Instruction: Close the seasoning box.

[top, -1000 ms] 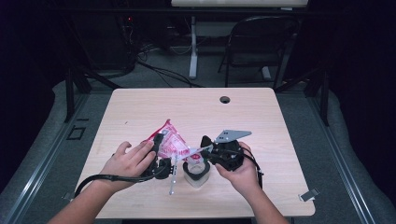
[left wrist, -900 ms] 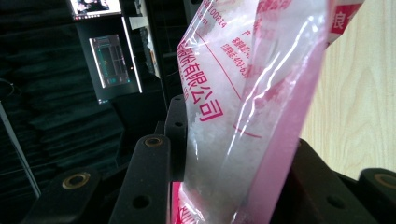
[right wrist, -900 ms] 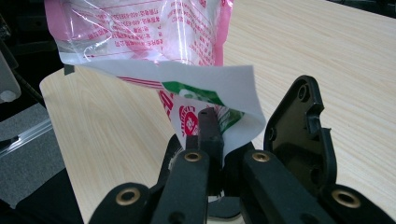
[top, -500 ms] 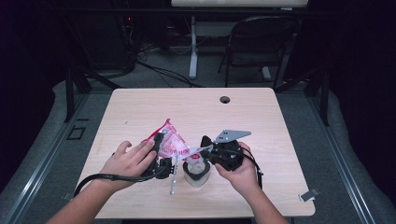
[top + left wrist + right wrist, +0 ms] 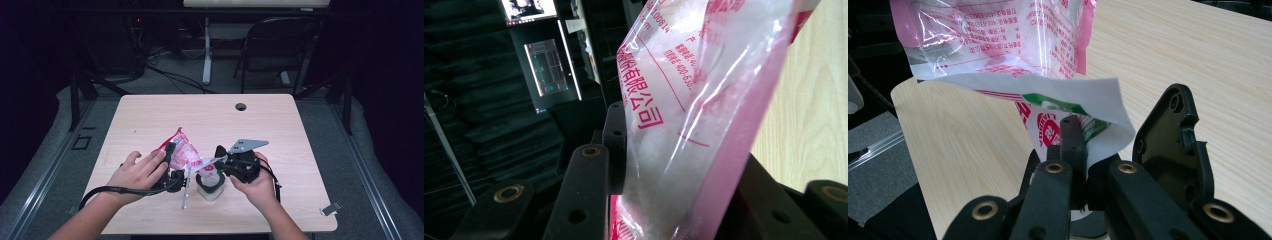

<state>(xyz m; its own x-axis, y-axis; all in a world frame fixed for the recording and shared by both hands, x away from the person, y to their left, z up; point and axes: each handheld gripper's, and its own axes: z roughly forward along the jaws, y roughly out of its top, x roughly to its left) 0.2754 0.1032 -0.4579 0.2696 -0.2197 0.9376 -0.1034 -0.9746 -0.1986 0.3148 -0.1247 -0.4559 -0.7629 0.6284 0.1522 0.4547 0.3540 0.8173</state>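
A pink and clear plastic bag (image 5: 184,150) with white stuffing hangs above the table between both grippers. My left gripper (image 5: 172,159) is shut on the bag's body; in the left gripper view the bag (image 5: 704,100) fills the gap between the jaws of that gripper (image 5: 679,155). My right gripper (image 5: 220,156), with its grey plate (image 5: 247,145) on top, is shut on the bag's white corner flap (image 5: 1068,95), pinched at its fingertips (image 5: 1073,140). Below the bag stands a small white cup (image 5: 210,186).
A thin pale stick (image 5: 186,192) lies on the wooden table (image 5: 280,130) beside the cup. A round cable hole (image 5: 241,106) sits near the far edge. A folding chair (image 5: 280,45) stands beyond the table. A small clip (image 5: 330,209) lies at the right front corner.
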